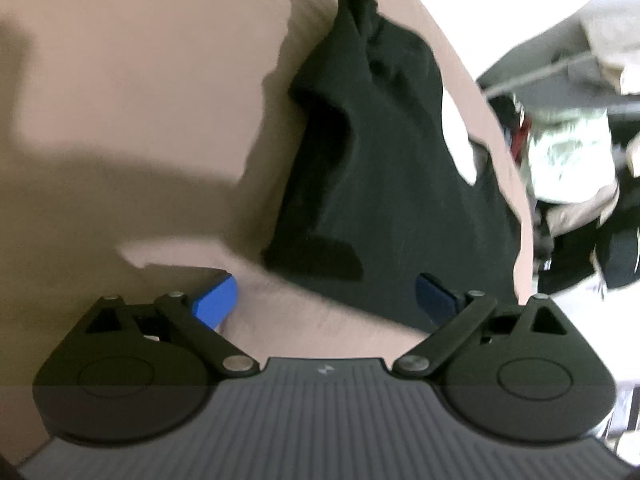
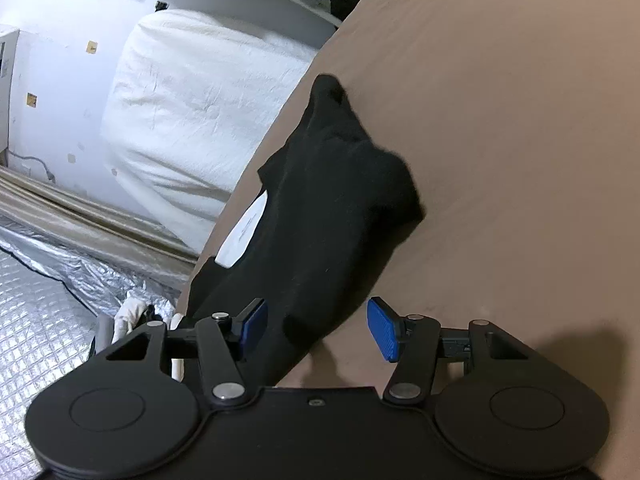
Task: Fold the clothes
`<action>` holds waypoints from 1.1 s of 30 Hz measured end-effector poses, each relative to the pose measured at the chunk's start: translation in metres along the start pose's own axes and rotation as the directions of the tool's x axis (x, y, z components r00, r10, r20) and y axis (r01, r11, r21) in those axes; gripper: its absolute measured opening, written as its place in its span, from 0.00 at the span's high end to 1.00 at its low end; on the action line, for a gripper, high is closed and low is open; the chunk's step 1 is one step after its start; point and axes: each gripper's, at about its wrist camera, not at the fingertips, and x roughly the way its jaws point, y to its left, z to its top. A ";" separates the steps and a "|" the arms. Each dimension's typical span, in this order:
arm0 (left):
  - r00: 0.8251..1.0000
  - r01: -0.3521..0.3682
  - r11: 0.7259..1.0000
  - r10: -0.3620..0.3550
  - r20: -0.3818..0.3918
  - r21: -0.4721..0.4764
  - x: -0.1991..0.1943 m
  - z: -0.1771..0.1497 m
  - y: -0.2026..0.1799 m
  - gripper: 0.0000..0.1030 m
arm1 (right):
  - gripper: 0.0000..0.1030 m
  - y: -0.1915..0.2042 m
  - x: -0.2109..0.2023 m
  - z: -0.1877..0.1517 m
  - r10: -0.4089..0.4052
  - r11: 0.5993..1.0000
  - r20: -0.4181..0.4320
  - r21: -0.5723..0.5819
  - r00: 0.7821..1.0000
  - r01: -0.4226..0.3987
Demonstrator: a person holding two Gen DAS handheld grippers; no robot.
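Black soft-knit garment (image 1: 384,168) lay on the flat brown cloth-covered surface (image 1: 140,80), near that surface's edge, bunched into a long, uneven heap. One end tapered to a crumpled point (image 2: 330,90); the other end spread wider toward both grippers. A white label or print patch (image 2: 244,232) showed on the side nearest the edge. Ridges and a turned-over flap ran along its length; no clean rectangle, no squared corners.

Left gripper (image 1: 326,300): blue-padded fingers wide apart, nothing between them, one pad over bare brown cloth, the other at or over the garment's near hem; contact could not be told. That view was motion-blurred.

Right gripper (image 2: 316,330): fingers likewise spread, empty, straddling the near edge of the black fabric without clamping it.

Judgement on progress: the garment looked partly gathered lengthwise at best, more rumpled than folded. Such a heap would fit either a piece dropped for folding or one part-way through with a rough long fold laid in. A flat, even fold was not present, so smoothing and folding remained to be done on this piece.

Off the surface: a white quilted bundle (image 2: 188,120), silver foil sheeting on the floor (image 2: 48,300), and a blurred pile of mixed clothing (image 1: 568,160); whether any of that was folded could not be told
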 end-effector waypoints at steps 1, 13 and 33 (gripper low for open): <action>1.000 -0.003 0.999 0.003 0.021 0.040 0.004 0.002 -0.006 0.19 | 0.41 0.000 -0.003 0.002 -0.007 1.000 0.024 0.000 1.000 0.007; 0.986 -0.071 0.970 0.034 0.161 0.233 -0.008 0.004 -0.034 0.87 | 0.41 -0.010 0.000 0.025 0.004 0.999 0.051 0.032 0.999 -0.006; 0.956 -0.063 0.912 -0.062 0.287 0.405 -0.043 -0.018 -0.059 0.94 | 0.92 0.013 -0.020 0.010 -0.046 0.985 0.204 -0.153 0.978 0.079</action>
